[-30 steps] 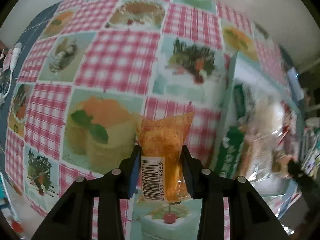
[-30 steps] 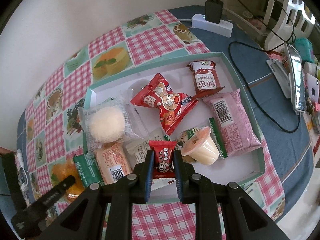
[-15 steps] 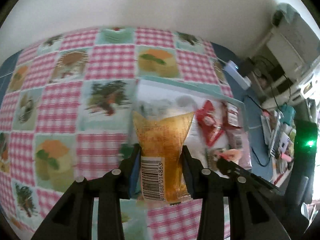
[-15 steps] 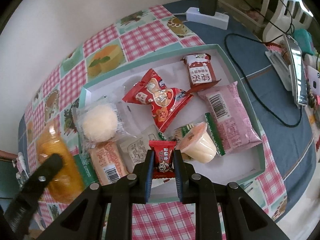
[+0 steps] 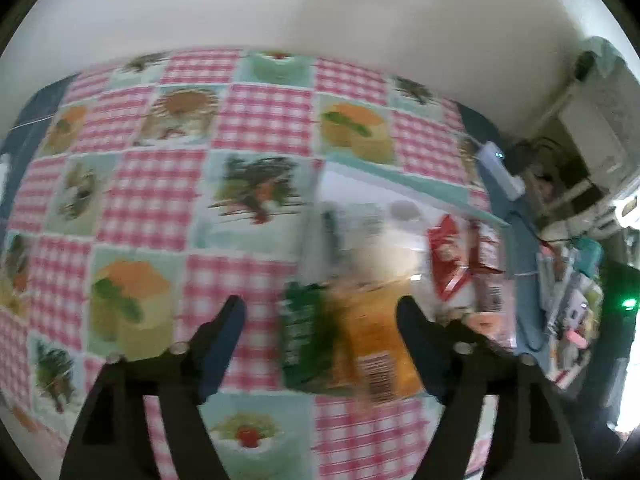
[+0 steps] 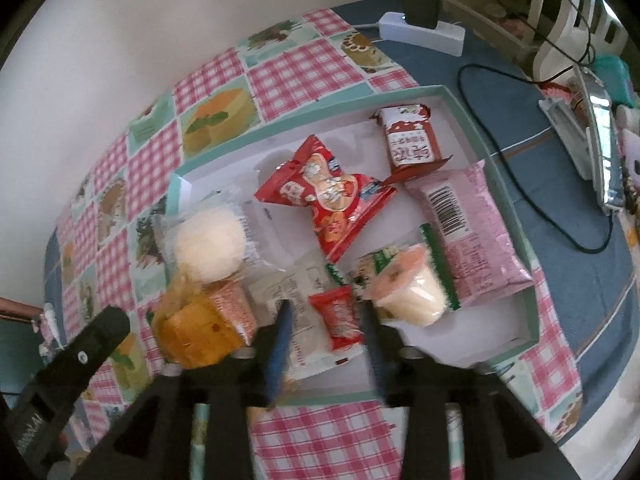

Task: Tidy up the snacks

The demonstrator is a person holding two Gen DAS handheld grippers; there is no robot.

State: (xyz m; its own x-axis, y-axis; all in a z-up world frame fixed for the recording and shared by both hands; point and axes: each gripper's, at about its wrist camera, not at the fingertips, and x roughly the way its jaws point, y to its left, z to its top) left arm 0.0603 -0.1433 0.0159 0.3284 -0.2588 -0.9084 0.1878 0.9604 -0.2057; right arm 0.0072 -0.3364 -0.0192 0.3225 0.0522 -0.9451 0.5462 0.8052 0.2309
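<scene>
A teal-rimmed white tray (image 6: pixel 496 168) holds several snacks. My left gripper (image 5: pixel 320 320) is open; the orange snack packet (image 5: pixel 376 344) lies blurred between its spread fingers at the tray's near-left corner, and it also shows in the right wrist view (image 6: pixel 196 332). My right gripper (image 6: pixel 326 324) is open; the small red candy packet (image 6: pixel 340 320) lies loose between its fingers on the tray floor. A red bag (image 6: pixel 324 200), a pink packet (image 6: pixel 472 236) and a jelly cup (image 6: pixel 408 292) lie in the tray.
A checked food-print tablecloth (image 5: pixel 152 192) covers the table. A white power strip with charger (image 6: pixel 424 28) and black cables (image 6: pixel 512 184) lie on the blue cloth behind the tray. A phone on a stand (image 6: pixel 596 152) is at the right. A white wall stands behind.
Both grippers have opened. The left let go of the orange packet over the tray's left corner; the right let go of the small red candy packet in the tray.
</scene>
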